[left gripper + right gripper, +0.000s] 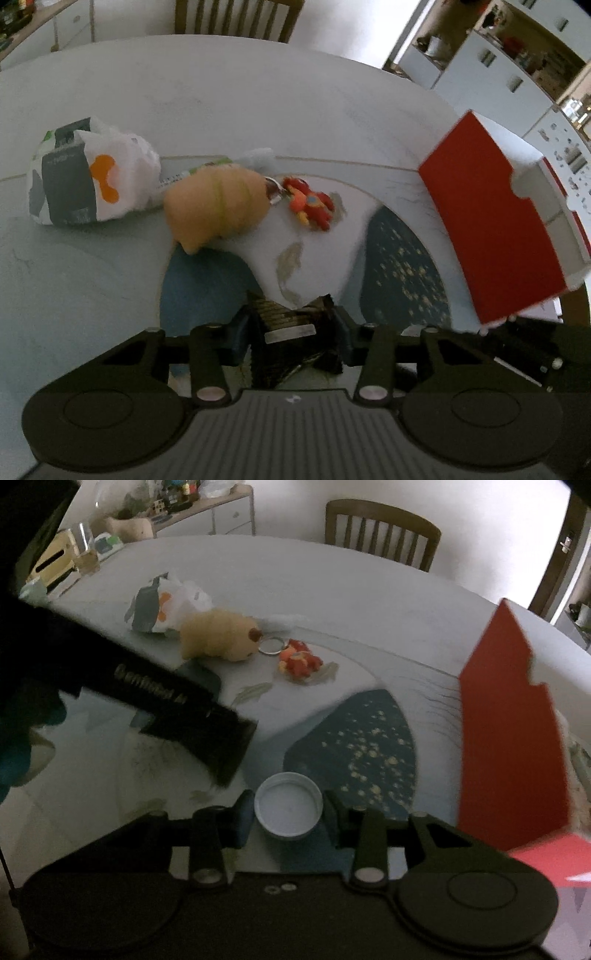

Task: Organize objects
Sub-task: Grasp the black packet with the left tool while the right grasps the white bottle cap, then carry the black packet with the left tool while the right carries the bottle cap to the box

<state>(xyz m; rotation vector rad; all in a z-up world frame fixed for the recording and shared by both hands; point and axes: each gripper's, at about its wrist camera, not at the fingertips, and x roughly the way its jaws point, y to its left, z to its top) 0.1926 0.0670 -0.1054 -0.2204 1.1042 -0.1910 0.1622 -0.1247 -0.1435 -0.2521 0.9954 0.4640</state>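
While both claws are already loaded, the sorting looks to be mid-carry: the left claw [291, 325] is clamped on a dark ribbed clip-like object with a small metal plate [290, 323], its exact kind too blurred to tell, and the right claw [288, 812] is clamped across the rim of a shallow round white plastic lid [289, 805], open side facing the camera. No earlier picture is at hand, so only the grip itself can be stated. Ahead on the pale patterned bench [258, 110] lie a tan plush toy [216, 208] with a metal key ring [271, 645] just beside its nose, a small red and orange toy figure [310, 205] close to that ring, and a crumpled white plastic bag with grey and orange print [92, 177] touching the plush on its far side. An open red and white cardboard box [498, 229] stands at the right edge, probably the place for things to go. I judge the lid light, stiff and rather slick, so a pinch across its wall is sound but could slip if squeezed unevenly. The plush should be soft and light; take it around the body's middle. The bag is limp and will crumple; gather a fold.
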